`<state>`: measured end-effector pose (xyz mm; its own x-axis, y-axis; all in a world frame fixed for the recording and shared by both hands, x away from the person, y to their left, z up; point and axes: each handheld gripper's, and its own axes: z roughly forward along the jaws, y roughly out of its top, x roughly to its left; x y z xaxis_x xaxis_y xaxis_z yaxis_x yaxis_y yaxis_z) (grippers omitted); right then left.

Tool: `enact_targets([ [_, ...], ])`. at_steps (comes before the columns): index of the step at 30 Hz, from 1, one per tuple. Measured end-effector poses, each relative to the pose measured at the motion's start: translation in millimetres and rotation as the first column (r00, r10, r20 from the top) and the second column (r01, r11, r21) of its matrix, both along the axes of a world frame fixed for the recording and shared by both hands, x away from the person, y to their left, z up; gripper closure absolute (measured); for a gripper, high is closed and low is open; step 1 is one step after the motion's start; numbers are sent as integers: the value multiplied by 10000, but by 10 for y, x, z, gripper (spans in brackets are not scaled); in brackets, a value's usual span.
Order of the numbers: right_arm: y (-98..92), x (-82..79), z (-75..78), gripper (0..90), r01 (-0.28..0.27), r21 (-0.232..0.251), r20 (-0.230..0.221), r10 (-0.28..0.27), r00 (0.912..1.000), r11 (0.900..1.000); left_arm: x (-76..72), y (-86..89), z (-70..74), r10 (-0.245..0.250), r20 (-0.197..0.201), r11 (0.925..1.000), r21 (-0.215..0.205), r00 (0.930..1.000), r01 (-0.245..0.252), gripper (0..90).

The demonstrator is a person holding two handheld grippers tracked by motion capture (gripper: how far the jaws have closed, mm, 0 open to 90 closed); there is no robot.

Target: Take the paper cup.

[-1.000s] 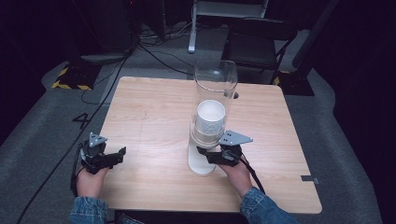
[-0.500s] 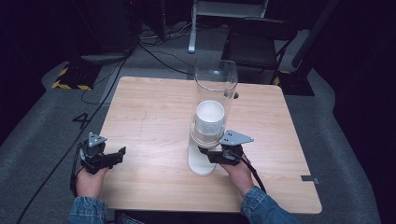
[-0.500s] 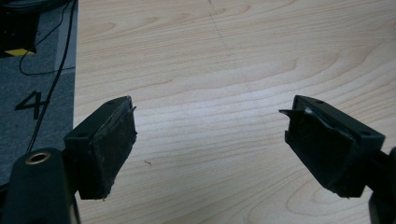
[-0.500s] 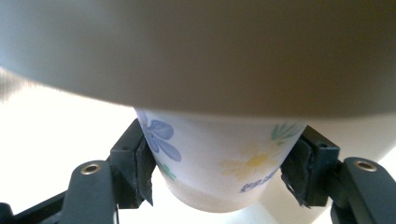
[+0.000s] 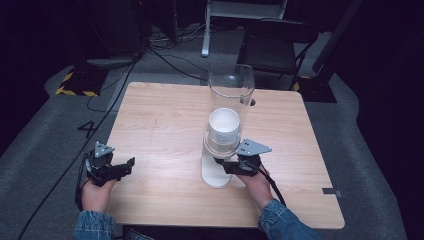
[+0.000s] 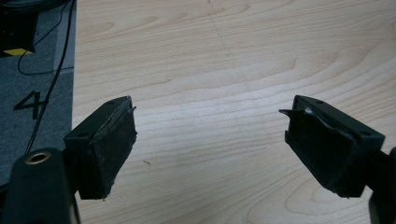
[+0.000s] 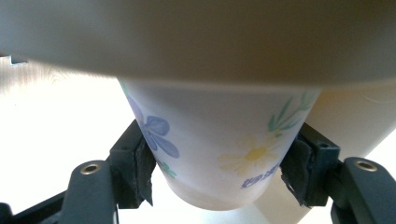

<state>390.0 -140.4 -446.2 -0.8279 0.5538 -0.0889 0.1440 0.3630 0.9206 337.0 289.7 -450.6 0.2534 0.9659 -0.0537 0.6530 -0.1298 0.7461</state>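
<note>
A clear plastic tube (image 5: 231,100) stands upright on a white base (image 5: 216,172) near the middle of the wooden table (image 5: 165,115). White paper cups (image 5: 224,125) are stacked inside it. In the right gripper view a flowered paper cup (image 7: 215,140) hangs out from under the tube's rim, and my right gripper (image 7: 217,172) is shut on its lower part, with a pad (image 7: 140,170) pressing each side. The high view shows that right gripper (image 5: 225,165) just above the base. My left gripper (image 5: 131,165) rests by the table's front left edge, and this left gripper (image 6: 210,135) is open with bare wood between its jaws.
A dark chair (image 5: 277,45) and a white stand (image 5: 245,7) are behind the table. Cables (image 5: 165,55) run over the grey floor, and a number 4 (image 5: 89,129) is marked to the table's left. Bare wood lies between the two hands.
</note>
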Motion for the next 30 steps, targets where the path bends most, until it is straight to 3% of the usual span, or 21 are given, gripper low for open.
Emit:
enact_targets([
  [4,9,-9,-17,347,97,239,-314,-89,9995,9997,4,-5,-4,-11,-50,10000,1,10000,11,162],
  [7,3,-18,-82,346,246,923,-674,-184,9976,9954,7,-12,-6,-33,-55,10000,54,10000,33,162],
  [16,39,-42,-125,349,186,1325,-1077,-43,9942,9910,11,-13,-6,-58,-69,10000,59,10000,59,162],
  [18,70,-52,-148,351,121,1624,-1537,132,9880,9866,11,-10,-6,-47,-88,10000,19,10000,48,162],
  [30,53,-44,-224,350,199,1318,-1259,-32,9920,9911,11,-6,-7,-62,-87,10000,20,9999,62,162],
])
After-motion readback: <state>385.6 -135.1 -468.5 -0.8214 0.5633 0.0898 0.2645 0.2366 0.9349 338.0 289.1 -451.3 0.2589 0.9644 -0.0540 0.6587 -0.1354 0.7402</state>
